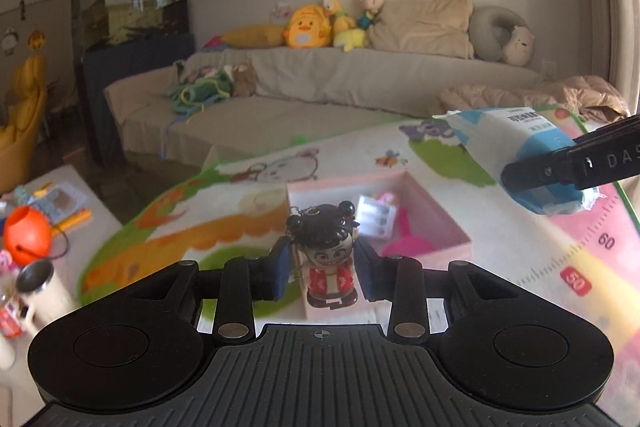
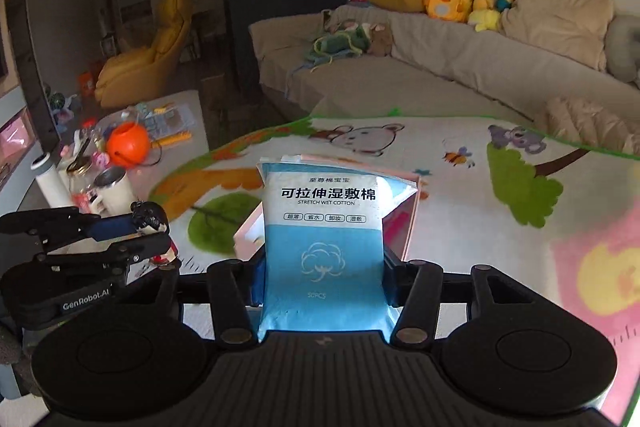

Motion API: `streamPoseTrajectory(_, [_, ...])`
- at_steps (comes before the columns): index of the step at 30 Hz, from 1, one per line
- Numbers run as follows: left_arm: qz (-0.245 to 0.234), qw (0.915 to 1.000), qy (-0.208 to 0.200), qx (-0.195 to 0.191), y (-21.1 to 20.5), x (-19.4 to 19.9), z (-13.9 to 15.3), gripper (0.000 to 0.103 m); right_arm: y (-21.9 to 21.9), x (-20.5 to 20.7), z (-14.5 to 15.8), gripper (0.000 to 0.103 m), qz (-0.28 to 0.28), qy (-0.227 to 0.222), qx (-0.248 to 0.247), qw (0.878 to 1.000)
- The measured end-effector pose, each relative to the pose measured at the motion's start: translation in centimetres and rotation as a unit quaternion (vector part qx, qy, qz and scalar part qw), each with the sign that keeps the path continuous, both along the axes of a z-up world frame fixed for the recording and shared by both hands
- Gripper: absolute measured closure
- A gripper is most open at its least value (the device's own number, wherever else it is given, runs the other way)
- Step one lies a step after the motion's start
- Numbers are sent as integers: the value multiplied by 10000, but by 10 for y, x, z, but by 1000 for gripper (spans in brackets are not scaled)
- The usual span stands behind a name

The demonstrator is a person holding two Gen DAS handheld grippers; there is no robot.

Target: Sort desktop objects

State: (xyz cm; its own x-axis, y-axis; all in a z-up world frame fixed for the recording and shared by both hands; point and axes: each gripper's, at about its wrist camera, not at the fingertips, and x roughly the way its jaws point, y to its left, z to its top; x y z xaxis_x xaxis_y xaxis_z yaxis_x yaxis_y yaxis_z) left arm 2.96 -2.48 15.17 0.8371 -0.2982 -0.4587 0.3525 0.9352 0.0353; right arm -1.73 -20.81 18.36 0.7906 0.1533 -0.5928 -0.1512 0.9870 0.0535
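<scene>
**Asker:** Left gripper first, from its own camera: what does it hold?

**Describer:** Left gripper [image 1: 322, 277] has its blue-padded fingers closed on a small plastic figurine with black hair buns and a red patterned vest [image 1: 329, 259], held upright above the colourful cartoon play mat [image 1: 500, 259]. Just beyond the figurine lies a shallow pink cardboard box [image 1: 436, 203], open, with a white-and-pink item and a magenta piece inside. At the right edge, the right gripper's black arm clamps a blue-and-white soft packet of cotton pads [image 1: 516, 155], above the mat.

**Asker:** And the right camera?

**Describer:** Right gripper [image 2: 322, 279] is closed on that packet, which stands upright and fills the middle of the view. The left gripper and figurine appear at the lower left.

**Asker:** How far along is the sorting?

**Describer:** Partway, I'd judge: two things in the box, two in the air, neither placed. A cluttered side table with an orange plastic pumpkin bucket [image 2: 128, 145] may hold more.

**Asker:** Anything unclear?

**Describer:** The packet hides most of the box in the right view, and the box's contents are too blurred to name.
</scene>
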Motion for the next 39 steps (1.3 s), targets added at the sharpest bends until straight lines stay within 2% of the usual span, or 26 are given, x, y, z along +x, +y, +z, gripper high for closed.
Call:
streamPoseTrajectory(2, [-128,9999,17,-52,-18,30,3,65,-10,27,6,51,-179,15,100,9998])
streamPoseTrajectory(5, [-100,9997,102,-190,-35,74,-6,58,-20,78,-4,51,-433,110,284,9986])
streamPoseTrajectory(6, [-24,9995,202,-253,-37,86,-12,46,-21,94,-12,47,-375,203,395,9983])
streamPoseTrajectory(7, [101,9989,329,-328,-35,96,-18,43,-21,109,-22,38,-309,327,525,9976])
streamPoseTrajectory(8, [216,9979,447,-409,-30,101,-25,42,-23,123,-32,34,-396,455,636,9962])
streamPoseTrajectory(10, [330,9961,623,-528,-14,98,-39,29,-26,142,-50,33,-566,640,762,9934])
streamPoseTrajectory(11, [398,9959,656,-475,-7,93,-47,20,-27,146,-57,33,-563,651,808,9930])
streamPoseTrajectory(14, [649,9956,672,-63,7,74,-71,11,-26,151,-73,34,-535,560,602,9952])
streamPoseTrajectory(15, [702,9949,731,7,11,69,-78,7,-22,152,-78,38,-510,547,468,9961])
streamPoseTrajectory(16, [714,9942,799,4,13,63,-84,7,-19,154,-84,47,-468,585,386,9964])
streamPoseTrajectory(19, [621,9932,983,-72,15,52,-95,3,-6,166,-104,59,-351,997,424,9935])
streamPoseTrajectory(20, [585,9934,988,-62,13,49,-98,2,-1,169,-112,59,-370,1119,487,9918])
streamPoseTrajectory(24, [486,9955,790,211,7,33,-104,0,24,168,-118,59,-178,989,335,9944])
streamPoseTrajectory(27, [494,9948,807,377,6,26,-111,0,21,175,-123,58,-465,1112,111,9927])
streamPoseTrajectory(29, [537,9936,937,334,8,22,-115,0,12,174,-129,56,-503,1222,307,9907])
streamPoseTrajectory(32, [625,9915,1138,107,12,19,-120,0,11,157,-127,56,61,1308,598,9896])
streamPoseTrajectory(35, [797,9899,1174,50,14,12,-120,0,5,118,-102,55,28,721,740,9946])
streamPoseTrajectory(36, [837,9907,1075,29,15,6,-120,0,2,101,-93,46,-36,495,751,9959])
streamPoseTrajectory(37, [850,9915,980,8,15,2,-119,0,0,85,-87,28,-106,319,676,9971])
streamPoseTrajectory(38, [868,9921,904,1,15,-2,-119,0,-1,64,-81,20,-223,72,521,9984])
streamPoseTrajectory(39, [877,9922,883,-6,14,-3,-119,0,-1,48,-80,6,-289,-83,417,9987])
